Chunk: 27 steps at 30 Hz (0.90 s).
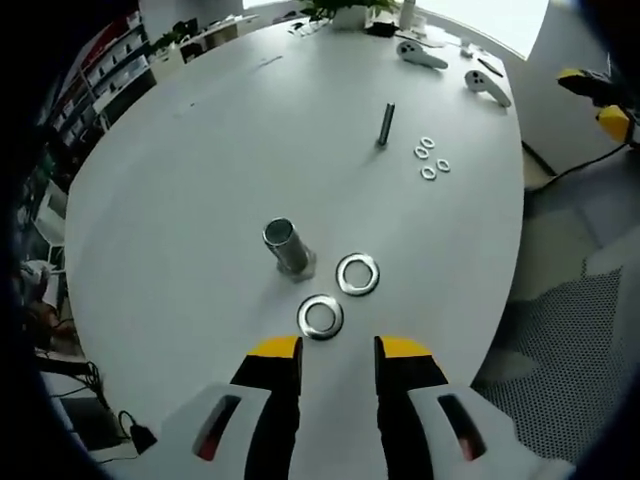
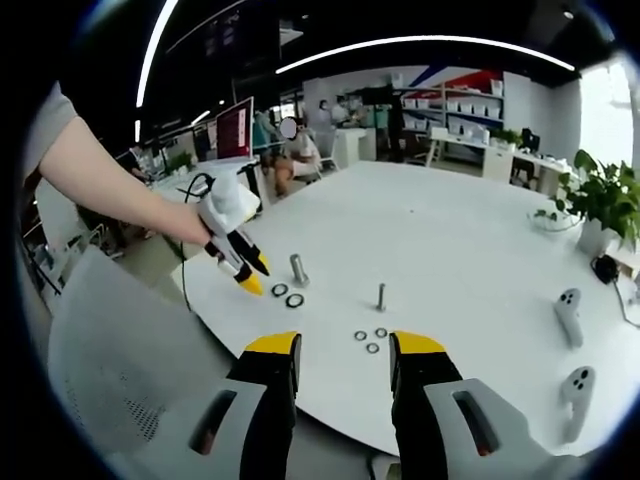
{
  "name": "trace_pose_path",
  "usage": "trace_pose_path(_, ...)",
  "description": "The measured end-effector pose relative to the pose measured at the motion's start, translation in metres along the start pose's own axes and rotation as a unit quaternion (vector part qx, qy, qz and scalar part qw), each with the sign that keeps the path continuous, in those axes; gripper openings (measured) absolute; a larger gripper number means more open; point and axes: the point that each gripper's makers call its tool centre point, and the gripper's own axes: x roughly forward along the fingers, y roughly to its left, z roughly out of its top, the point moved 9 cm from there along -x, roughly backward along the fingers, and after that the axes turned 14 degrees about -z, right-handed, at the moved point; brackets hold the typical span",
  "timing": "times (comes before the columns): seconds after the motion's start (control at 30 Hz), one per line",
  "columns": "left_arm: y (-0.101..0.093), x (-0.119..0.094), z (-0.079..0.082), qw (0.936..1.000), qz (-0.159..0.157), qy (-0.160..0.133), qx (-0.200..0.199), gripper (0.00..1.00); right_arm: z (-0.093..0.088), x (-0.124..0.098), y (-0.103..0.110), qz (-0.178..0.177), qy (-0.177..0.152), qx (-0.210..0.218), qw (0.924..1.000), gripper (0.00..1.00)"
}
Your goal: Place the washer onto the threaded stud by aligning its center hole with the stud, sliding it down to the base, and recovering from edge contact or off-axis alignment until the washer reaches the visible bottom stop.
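We hover the left gripper point(image 1: 338, 350) above the table point(image 1: 180, 200), fingers apart and empty; nothing is threaded yet. The nearer large washer point(image 1: 320, 316) lies flat just ahead at twelve o'clock, a second one point(image 1: 357, 274) beside it at one o'clock, the wide stud point(image 1: 287, 246) standing at eleven. Our right gripper point(image 2: 344, 350) waits well back, fingers apart. A thin bolt point(image 1: 386, 124) and small washers point(image 1: 431, 157) sit farther off; nothing blocks the way.

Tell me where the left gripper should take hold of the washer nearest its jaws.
Take the nearer washer by its rim, coming down from above with the left gripper, one jaw outside the ring and one in the center hole. It lies flat on the table, so its thin edge offers little to pinch sideways. The second washer and stud stand apart.
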Motion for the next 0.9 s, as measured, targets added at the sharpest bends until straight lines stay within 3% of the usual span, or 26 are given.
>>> trace_pose_path(0.17,0.005,0.005,0.0,0.9999,-0.004,0.012,-0.005,0.27,0.0,0.0,0.001,0.0,0.001,-0.001,1.0,0.37)
trace_pose_path(0.27,0.008,0.009,-0.003,0.9994,-0.003,0.036,0.002,0.27,0.0,0.0,0.001,0.001,0.0,-0.002,1.0,0.37)
trace_pose_path(0.57,0.013,0.016,0.006,0.9991,0.003,0.042,0.001,0.26,0.0,-0.002,-0.003,-0.009,-0.007,0.013,0.9999,0.37)
trace_pose_path(0.9,0.014,0.028,0.013,0.998,-0.003,0.062,0.008,0.26,-0.002,0.0,0.0,0.0,0.005,0.001,1.0,0.37)
